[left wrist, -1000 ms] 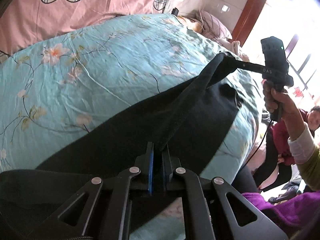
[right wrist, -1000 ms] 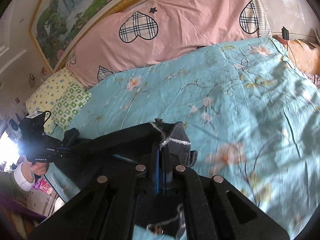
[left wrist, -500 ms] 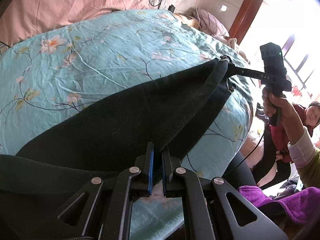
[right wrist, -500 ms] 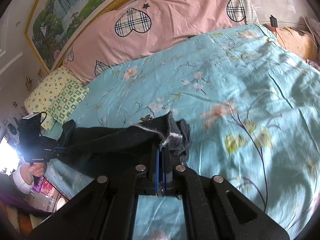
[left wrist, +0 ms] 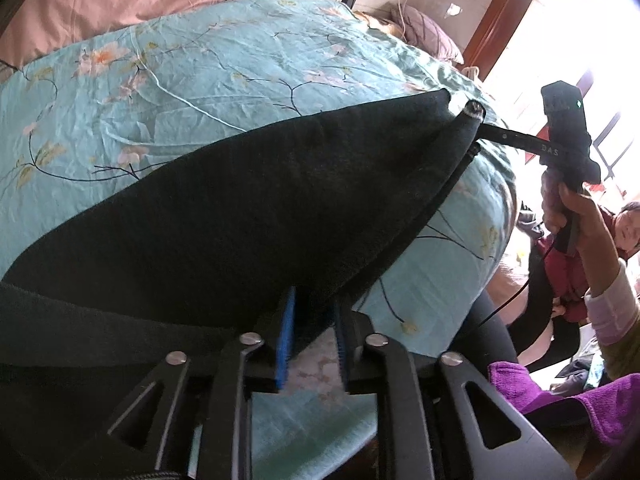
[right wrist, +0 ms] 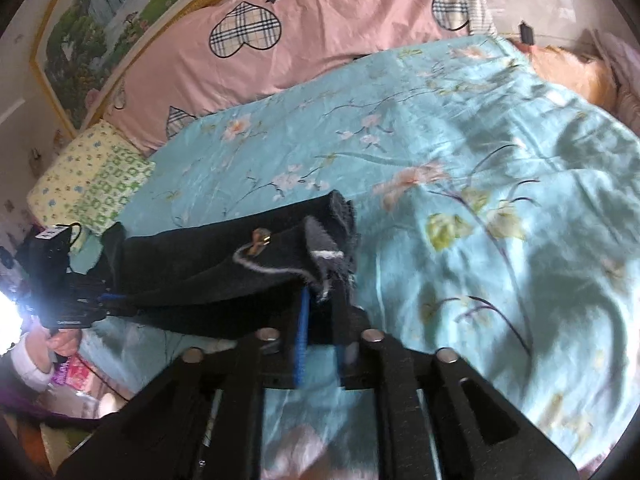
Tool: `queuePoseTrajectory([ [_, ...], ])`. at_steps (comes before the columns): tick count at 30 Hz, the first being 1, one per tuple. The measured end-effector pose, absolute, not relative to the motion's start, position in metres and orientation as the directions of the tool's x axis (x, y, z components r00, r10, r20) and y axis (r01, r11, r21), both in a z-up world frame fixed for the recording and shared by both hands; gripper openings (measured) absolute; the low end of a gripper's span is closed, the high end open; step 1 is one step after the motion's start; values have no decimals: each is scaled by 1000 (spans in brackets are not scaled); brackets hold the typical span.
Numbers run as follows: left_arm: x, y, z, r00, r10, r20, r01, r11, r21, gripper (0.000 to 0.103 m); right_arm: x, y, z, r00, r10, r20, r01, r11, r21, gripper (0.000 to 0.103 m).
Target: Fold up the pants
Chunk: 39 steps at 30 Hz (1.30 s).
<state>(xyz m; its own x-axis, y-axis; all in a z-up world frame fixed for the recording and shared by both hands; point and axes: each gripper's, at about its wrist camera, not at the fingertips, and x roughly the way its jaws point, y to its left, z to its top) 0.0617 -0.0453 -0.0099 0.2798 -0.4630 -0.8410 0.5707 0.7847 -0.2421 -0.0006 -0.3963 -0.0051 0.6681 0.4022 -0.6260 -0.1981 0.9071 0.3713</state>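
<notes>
The black pants (left wrist: pixel 256 208) lie stretched along the near edge of a bed with a turquoise floral sheet (left wrist: pixel 192 88). My left gripper (left wrist: pixel 312 312) has its jaws parted, with the pants' edge lying loosely between the blue pads. My right gripper (right wrist: pixel 322 312) is also parted at the waistband end (right wrist: pixel 320 248), where a grey inner lining and a metal clasp show. In the left wrist view the right gripper (left wrist: pixel 480 128) sits at the far corner of the pants. In the right wrist view the left gripper (right wrist: pixel 104 296) is at the far end.
A pink heart-patterned quilt (right wrist: pixel 320 28) lies along the headboard. A yellow-green pillow (right wrist: pixel 92 184) is at the bed's left. A purple cloth (left wrist: pixel 568 392) and a seated person (left wrist: pixel 624 232) are beyond the bed's near right edge, by a bright window.
The pants were lowered and spread flatter onto the sheet. Both grippers' jaws, clamped on the fabric before, have parted.
</notes>
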Motion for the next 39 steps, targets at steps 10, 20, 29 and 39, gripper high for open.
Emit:
queuePoseTrajectory([
  [10, 46, -23, -1, 312, -499, -809, 505, 808, -303, 36, -31, -393, 33, 762, 365, -534, -181, 913, 366, 46],
  [20, 47, 41, 9, 413, -455, -789, 343, 880, -328, 37, -15, -316, 38, 682, 539, -494, -352, 834, 425, 46],
  [29, 54, 124, 25, 513, -376, -771, 170, 926, -338, 38, 3, -239, 30, 562, 654, -506, -479, 756, 446, 46],
  [39, 67, 214, 41, 583, -281, -762, 23, 944, -330, 44, 27, -164, 25, 425, 737, -526, -574, 669, 472, 46],
])
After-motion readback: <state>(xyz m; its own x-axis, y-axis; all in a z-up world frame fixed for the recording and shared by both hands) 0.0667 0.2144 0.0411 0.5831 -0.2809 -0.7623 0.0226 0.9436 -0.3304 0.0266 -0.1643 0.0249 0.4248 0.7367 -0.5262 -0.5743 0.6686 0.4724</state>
